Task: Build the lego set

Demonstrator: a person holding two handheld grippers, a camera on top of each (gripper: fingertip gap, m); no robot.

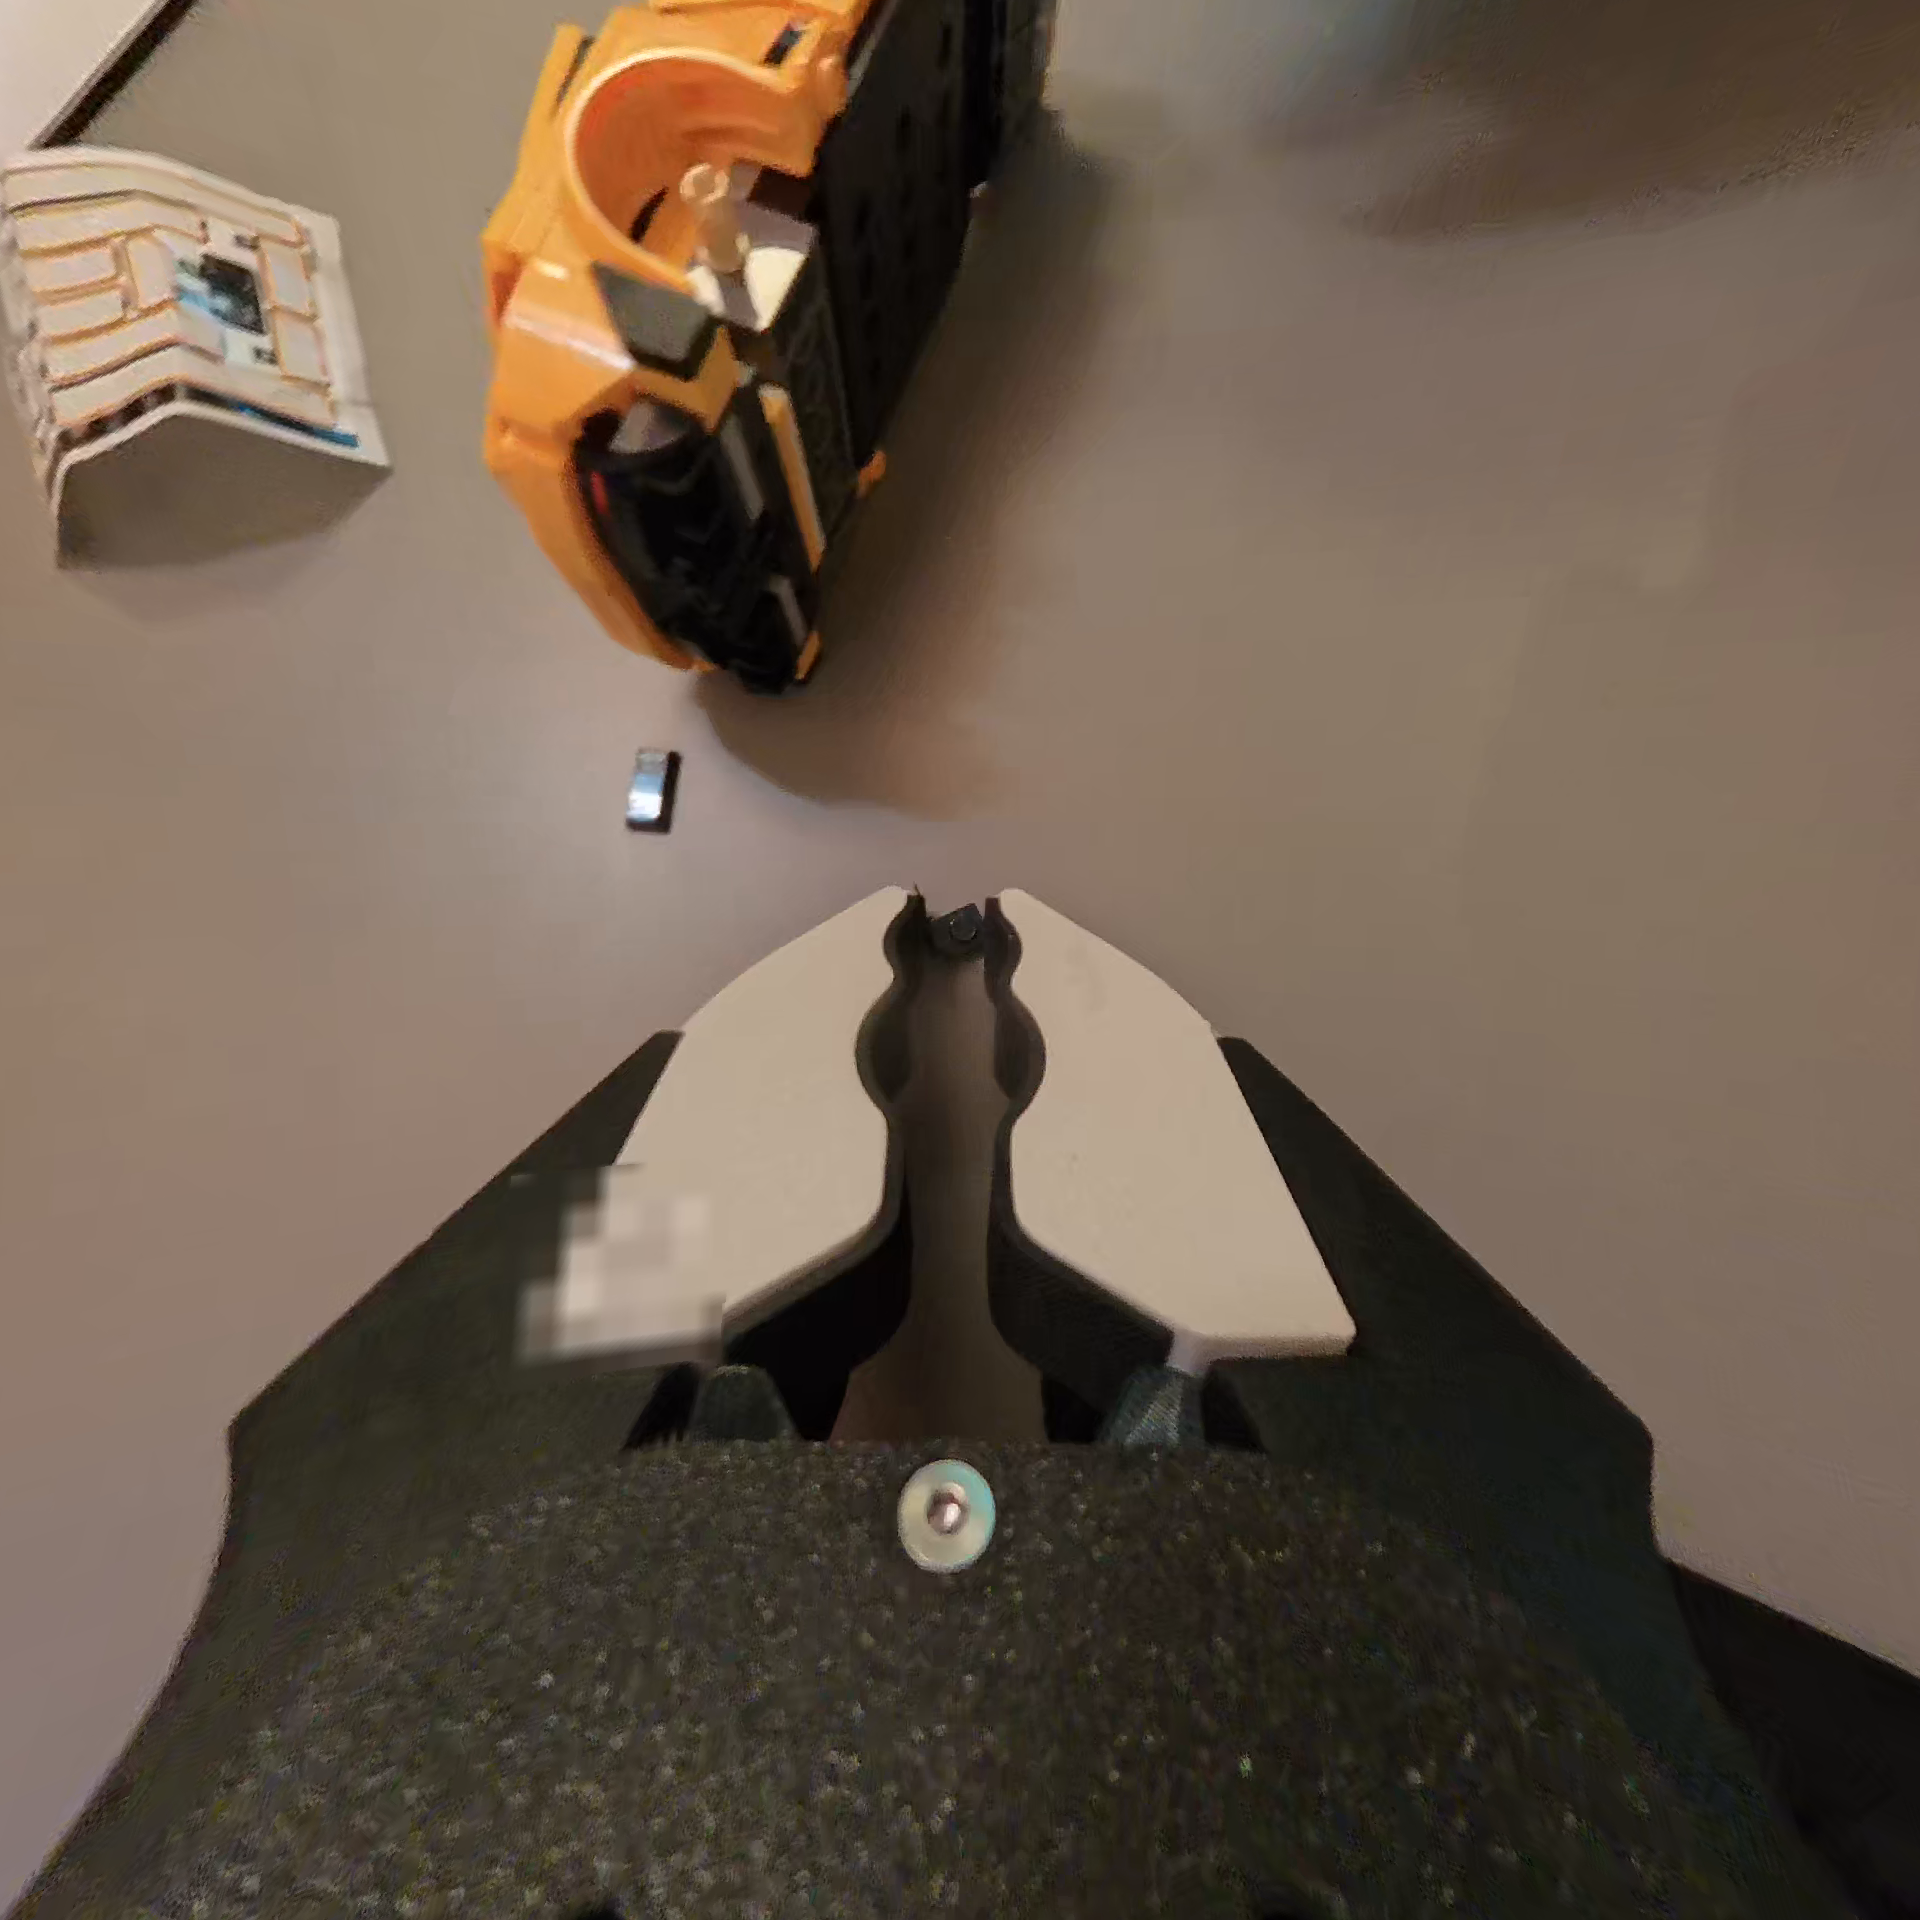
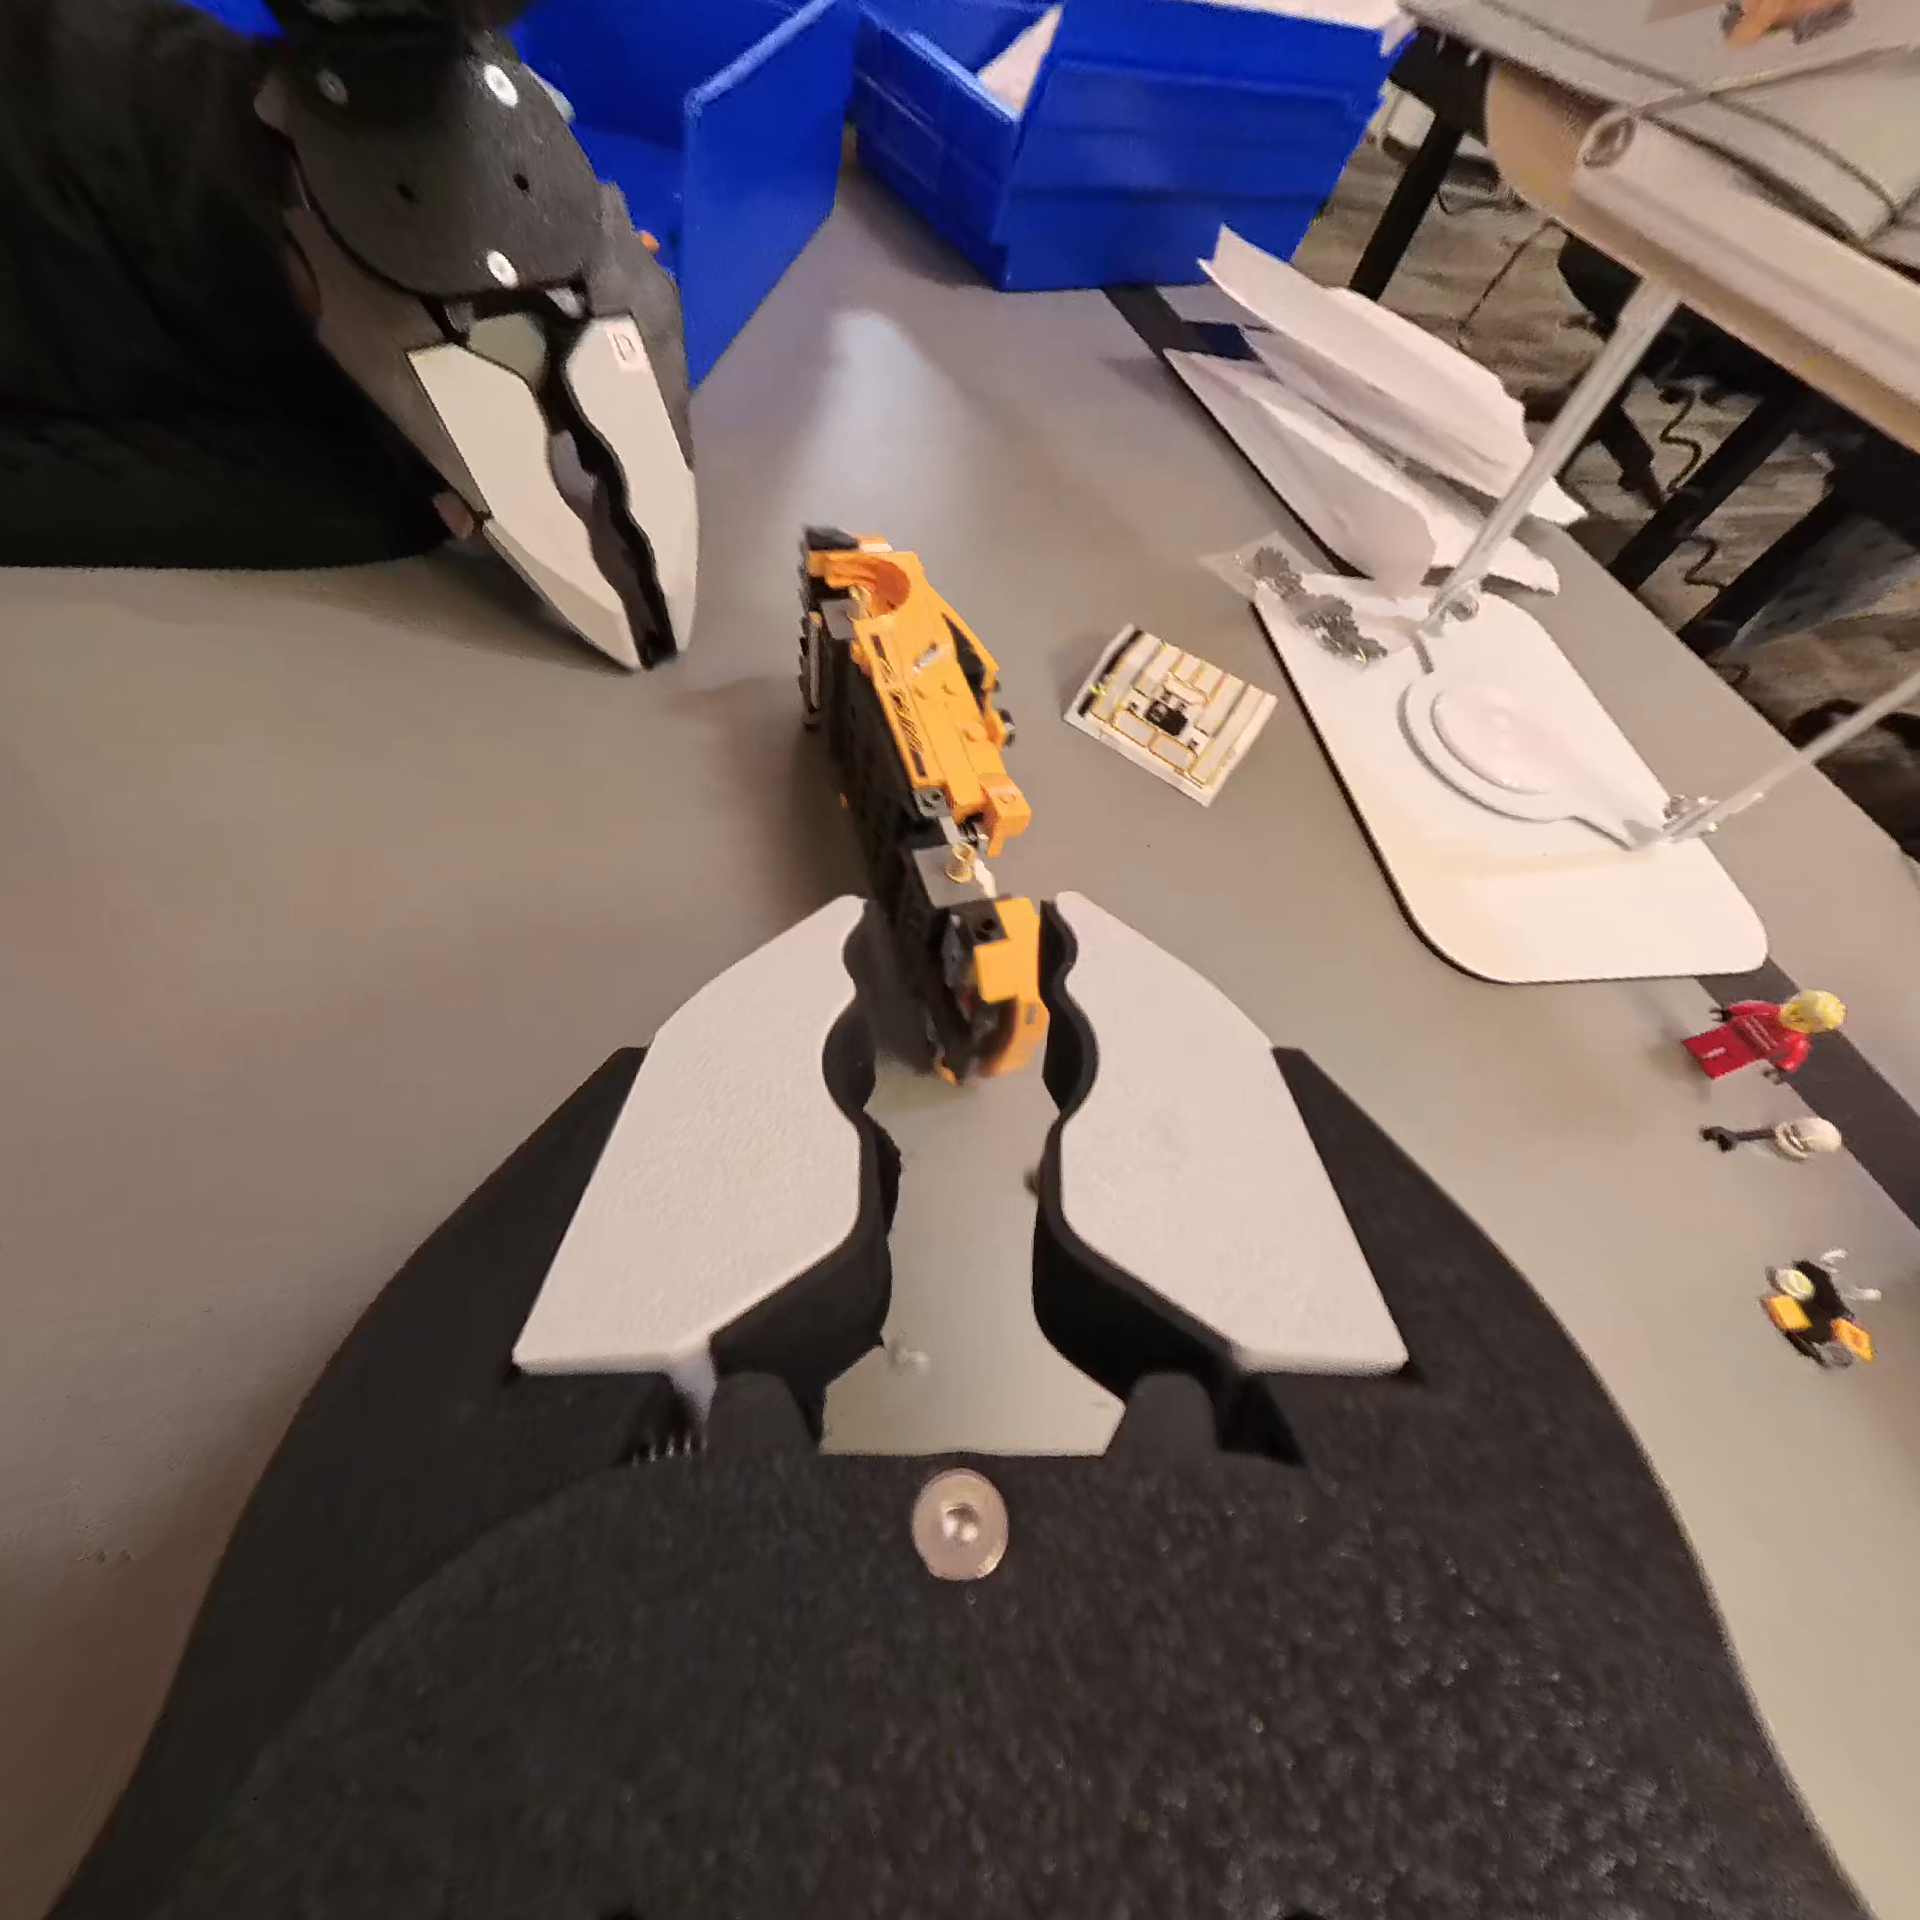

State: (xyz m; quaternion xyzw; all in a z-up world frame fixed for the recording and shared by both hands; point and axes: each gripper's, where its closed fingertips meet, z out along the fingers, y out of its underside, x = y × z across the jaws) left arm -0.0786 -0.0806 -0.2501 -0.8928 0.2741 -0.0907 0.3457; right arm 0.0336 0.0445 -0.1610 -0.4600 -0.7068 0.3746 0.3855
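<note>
Grey surface: one matte table [image 2: 312, 831]; two blue bins [image 2: 1039, 135] at its far end.
Model: one orange-and-black lego car [image 2: 914, 748] on its side, near end between the right gripper [image 2: 961, 914] fingertips, clamped.
Left gripper [image 1: 956, 909]: pinched one tiny black piece [image 1: 956, 928], car ahead.
Loose black piece [image 1: 652, 790]: one, ahead-left.
Minifigure [image 2: 1761, 1034]: one, right.

Your light's dim and warm on the left, brighter right, soft shadows under the lego car [image 1: 717, 343], edges smeared and bent.
</note>
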